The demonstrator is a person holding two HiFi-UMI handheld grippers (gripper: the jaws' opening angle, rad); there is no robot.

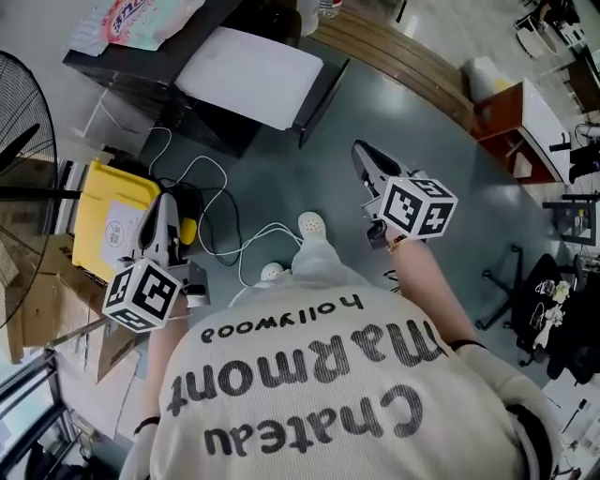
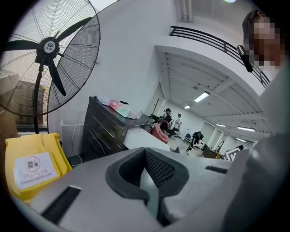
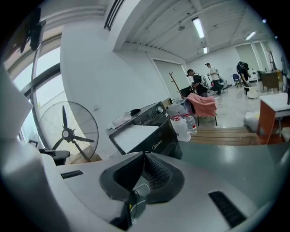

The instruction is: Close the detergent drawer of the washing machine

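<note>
Task object: black washing machine w/ white top (image 1: 248, 80) (image 3: 146, 136) stood at the far edge of the grey floor (image 1: 309, 169), ahead of both grippers & well apart from them; its detergent drawer could not be made out in any view.
Containers: yellow plastic bin w/ white label (image 1: 111, 214) (image 2: 31, 168) sat to the person's left, beside brown cardboard boxes (image 1: 37, 295); contents not visible. Clear plastic bottles (image 3: 186, 124) stood just beside the mach.
On mach.: printed white bag (image 1: 131, 21) lay on the rear part.
Edges/room: floor btw. person & mach. lay open, crossed by loose white cables (image 1: 220, 230). Black pedestal fan (image 1: 19, 178) (image 2: 49, 63) bounded the left side, a wooden platform (image 1: 403, 61) the far right.
Left gripper (image 1: 166, 204) (image 2: 147, 152): held in air near the bin & cables. Fingers were closed together w/ nothing btw. them, touching nothing.
Right gripper (image 1: 364, 155) (image 3: 145, 156): held in air over bare floor, aimed toward the mach. Fingers were pressed together, empty.
</note>
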